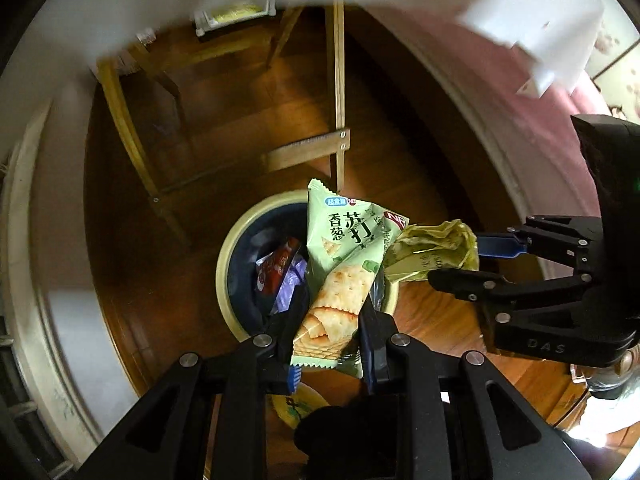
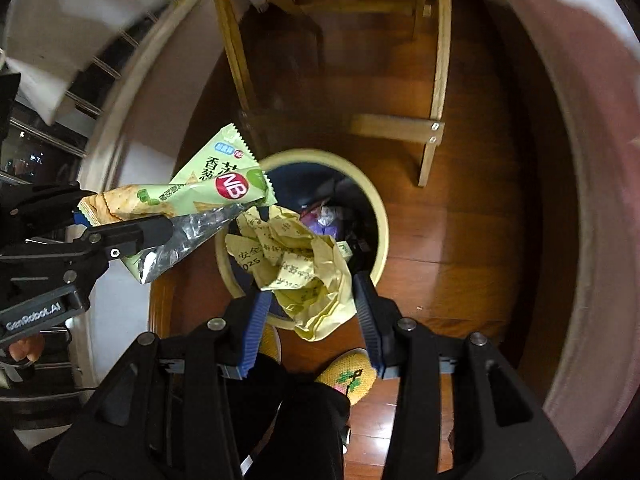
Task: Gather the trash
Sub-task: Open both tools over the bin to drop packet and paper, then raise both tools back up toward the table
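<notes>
My left gripper [image 1: 334,320] is shut on a green cracker wrapper [image 1: 344,264] and holds it above the round trash bin [image 1: 228,248] on the wood floor. My right gripper [image 2: 308,280] is shut on a crumpled yellow paper [image 2: 304,264] and holds it over the same bin [image 2: 380,216]. The bin holds several wrappers [image 1: 280,272]. In the right wrist view the left gripper [image 2: 100,220] comes in from the left with the cracker wrapper [image 2: 208,188]. In the left wrist view the right gripper [image 1: 472,262] comes in from the right with the yellow paper [image 1: 436,248].
A wooden chair's legs and crossbar [image 1: 308,148] stand just behind the bin, also in the right wrist view [image 2: 400,128]. A white cloth [image 1: 532,28] hangs at upper right. A yellow slipper [image 2: 352,376] is on the floor below the right gripper.
</notes>
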The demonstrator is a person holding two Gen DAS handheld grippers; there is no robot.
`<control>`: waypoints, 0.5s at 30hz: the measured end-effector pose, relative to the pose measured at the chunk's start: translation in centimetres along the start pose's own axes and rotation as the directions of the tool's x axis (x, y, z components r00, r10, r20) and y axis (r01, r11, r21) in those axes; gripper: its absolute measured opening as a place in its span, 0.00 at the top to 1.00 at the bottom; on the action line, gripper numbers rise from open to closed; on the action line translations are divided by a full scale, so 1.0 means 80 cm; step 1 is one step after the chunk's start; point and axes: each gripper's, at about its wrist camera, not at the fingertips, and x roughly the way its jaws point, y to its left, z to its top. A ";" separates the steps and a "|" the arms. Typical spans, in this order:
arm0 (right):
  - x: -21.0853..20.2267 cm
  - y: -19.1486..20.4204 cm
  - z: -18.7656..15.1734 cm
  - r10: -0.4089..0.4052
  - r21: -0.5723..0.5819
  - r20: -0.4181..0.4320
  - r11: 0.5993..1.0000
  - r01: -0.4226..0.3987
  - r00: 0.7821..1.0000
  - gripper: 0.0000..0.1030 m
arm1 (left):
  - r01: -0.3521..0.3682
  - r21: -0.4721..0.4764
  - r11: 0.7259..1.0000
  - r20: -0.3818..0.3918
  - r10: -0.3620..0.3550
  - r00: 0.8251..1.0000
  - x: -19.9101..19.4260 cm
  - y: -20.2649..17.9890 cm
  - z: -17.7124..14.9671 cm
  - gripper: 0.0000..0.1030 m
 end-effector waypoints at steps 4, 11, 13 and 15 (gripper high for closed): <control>0.044 -0.007 0.001 0.021 0.021 -0.015 1.000 -0.021 1.000 0.59 | -0.015 0.016 1.000 -0.023 0.016 1.000 0.036 0.013 -0.011 0.46; 0.073 -0.006 -0.003 0.002 -0.001 0.004 1.000 -0.002 1.000 0.46 | -0.025 0.015 1.000 -0.038 0.026 0.999 0.059 0.039 -0.023 0.15; 0.069 -0.005 -0.002 0.002 -0.001 0.010 1.000 -0.002 1.000 0.46 | -0.018 0.016 1.000 -0.021 0.019 1.000 0.058 0.045 -0.023 0.15; 0.059 -0.003 0.000 -0.001 -0.001 0.018 1.000 0.001 1.000 0.46 | -0.009 0.017 1.000 -0.010 0.009 1.000 0.054 0.047 -0.018 0.15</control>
